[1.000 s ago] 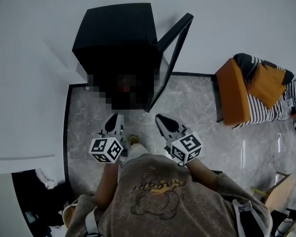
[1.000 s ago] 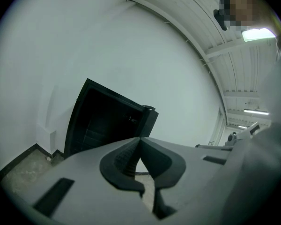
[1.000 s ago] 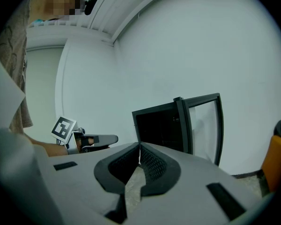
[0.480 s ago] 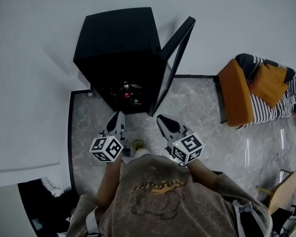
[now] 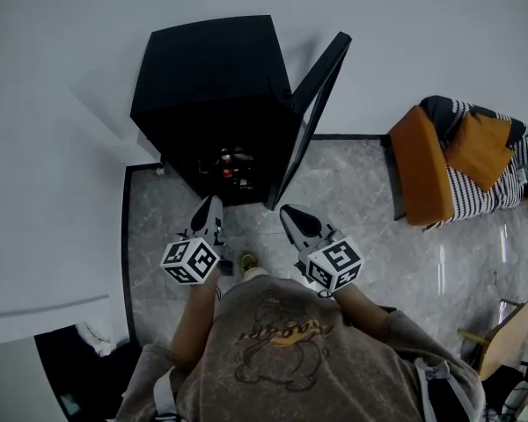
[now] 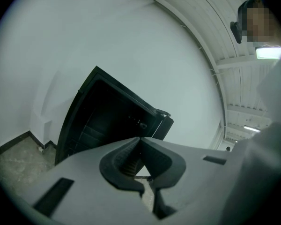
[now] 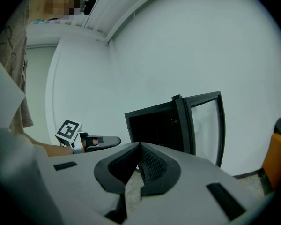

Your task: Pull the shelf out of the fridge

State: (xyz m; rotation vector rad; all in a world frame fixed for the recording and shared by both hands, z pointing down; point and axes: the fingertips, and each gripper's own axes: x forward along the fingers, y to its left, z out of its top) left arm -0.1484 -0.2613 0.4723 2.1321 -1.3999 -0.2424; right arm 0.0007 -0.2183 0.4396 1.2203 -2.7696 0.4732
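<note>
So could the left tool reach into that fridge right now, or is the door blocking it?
Probably yes: the door stands swung open to the right, and only bare floor lies between the left tool and the fridge.

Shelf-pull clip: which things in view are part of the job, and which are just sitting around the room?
Part of the job:
- black fridge
- its open glass door
- left tool, shut and empty, apart from the fridge
- right tool, shut and empty, apart from the fridge

Just lying about:
- orange armchair
- striped fabric on the armchair
</note>
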